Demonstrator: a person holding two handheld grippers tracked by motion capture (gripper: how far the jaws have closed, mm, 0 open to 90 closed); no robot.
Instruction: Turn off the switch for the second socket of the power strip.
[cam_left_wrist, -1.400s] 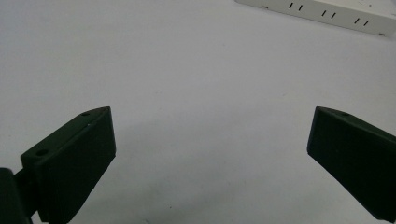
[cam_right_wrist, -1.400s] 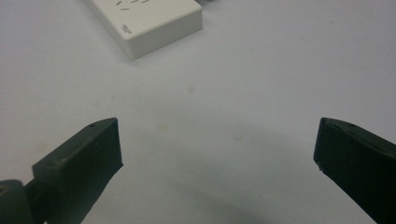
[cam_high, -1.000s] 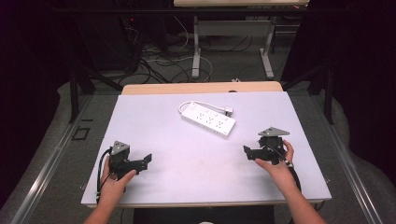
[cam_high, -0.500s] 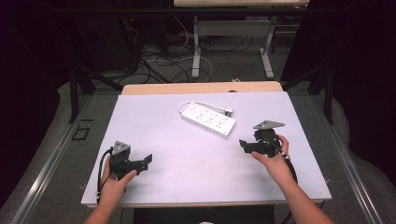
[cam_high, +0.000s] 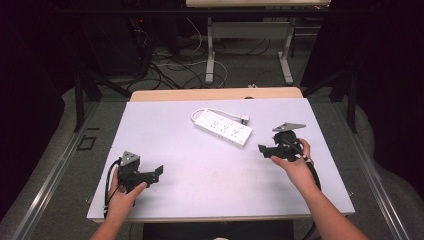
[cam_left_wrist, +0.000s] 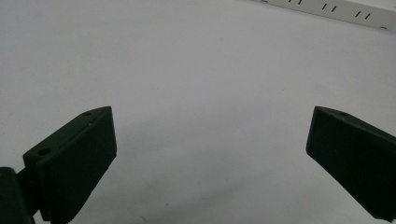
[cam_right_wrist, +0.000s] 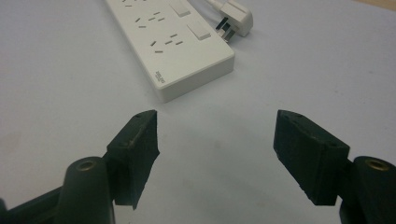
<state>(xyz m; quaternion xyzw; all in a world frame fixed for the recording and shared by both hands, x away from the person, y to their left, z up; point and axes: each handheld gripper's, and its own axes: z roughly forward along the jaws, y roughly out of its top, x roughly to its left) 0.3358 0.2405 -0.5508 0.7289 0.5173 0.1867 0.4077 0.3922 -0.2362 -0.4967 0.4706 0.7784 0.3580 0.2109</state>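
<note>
The high view shows us a pale grey table (cam_high: 210, 195) with a white power strip (cam_high: 223, 128) that lies at an angle on its far middle part. Its cable makes a loop behind it, and the white plug (cam_high: 244, 119) rests on the table just beside the strip's far long side.

We see the right gripper (cam_high: 262, 148) held in the right hand (cam_high: 292, 165), on the right side of the table. It points toward the near right end of the power strip and is near to it but not touching. In the right gripper view the power strip (cam_right_wrist: 170, 44) is directly ahead, just beyond the two black fingers (cam_right_wrist: 137, 140), and we can read two rocker switches and several rows of sockets on its top. The jaws have just been closing, yet they stand apart with bare table between them, so they grip nothing.

The left gripper (cam_high: 159, 171) is in the left hand (cam_high: 125, 192) at the near left part of the table, well apart from the strip. In the left gripper view its fingers (cam_left_wrist: 77, 161) stand wide apart above the bare surface, with nothing between them, and one edge of the power strip (cam_left_wrist: 336, 9) appears at the top of that view, far ahead.
</note>
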